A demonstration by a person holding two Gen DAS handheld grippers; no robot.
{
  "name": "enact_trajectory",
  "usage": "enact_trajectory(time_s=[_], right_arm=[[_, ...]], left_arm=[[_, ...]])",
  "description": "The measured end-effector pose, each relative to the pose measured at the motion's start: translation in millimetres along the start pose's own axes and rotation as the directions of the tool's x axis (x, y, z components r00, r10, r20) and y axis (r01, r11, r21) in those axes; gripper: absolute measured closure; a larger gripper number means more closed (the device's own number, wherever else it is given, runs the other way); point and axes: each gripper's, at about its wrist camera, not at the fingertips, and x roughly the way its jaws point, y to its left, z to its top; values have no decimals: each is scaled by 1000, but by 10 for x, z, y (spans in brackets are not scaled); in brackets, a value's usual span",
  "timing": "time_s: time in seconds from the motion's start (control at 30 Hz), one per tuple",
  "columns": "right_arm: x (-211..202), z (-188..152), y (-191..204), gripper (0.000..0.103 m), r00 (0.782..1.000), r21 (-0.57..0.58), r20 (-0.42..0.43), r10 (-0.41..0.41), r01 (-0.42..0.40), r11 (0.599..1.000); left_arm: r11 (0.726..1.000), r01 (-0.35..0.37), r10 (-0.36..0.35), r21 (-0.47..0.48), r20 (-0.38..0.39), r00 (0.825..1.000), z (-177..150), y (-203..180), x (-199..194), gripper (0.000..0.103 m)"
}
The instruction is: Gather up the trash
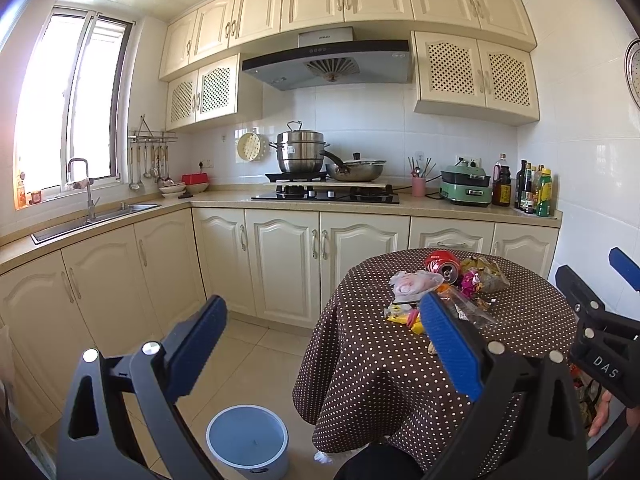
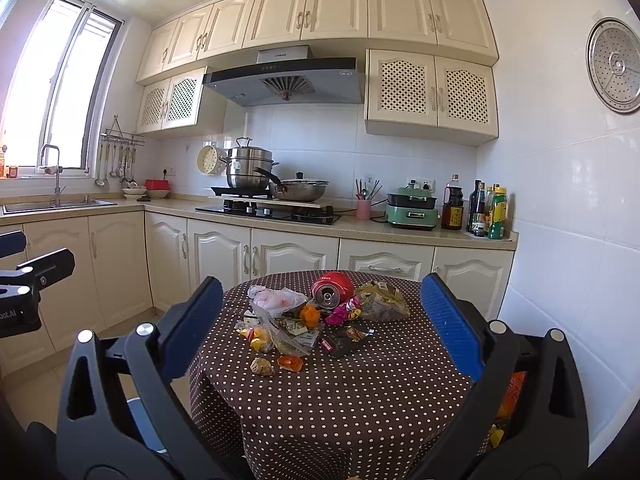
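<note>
Zero items collected, by look of it. Trash (image 2: 316,324) all on tabletop (image 2: 360,392): can (image 2: 332,288), bags, wrappers. Bin (image 1: 247,440) on floor, looks empty. Left tool (image 1: 320,344) wide, holding nothing; right tool (image 2: 320,328) same. Everything left to do.

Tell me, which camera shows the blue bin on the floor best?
The left wrist view: the blue bin shows whole, open-topped, beside the table. The right wrist view catches only a sliver behind its hand-held gripper's finger.
</note>
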Motion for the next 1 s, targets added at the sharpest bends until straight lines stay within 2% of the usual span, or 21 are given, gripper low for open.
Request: enact_trajectory(time_s=[1.0], right_arm=[[106, -113, 30, 6, 1000, 0, -27, 16, -16, 1000]], left_arm=[[1000, -3, 3, -9, -18, 1000, -48, 25, 29, 8]])
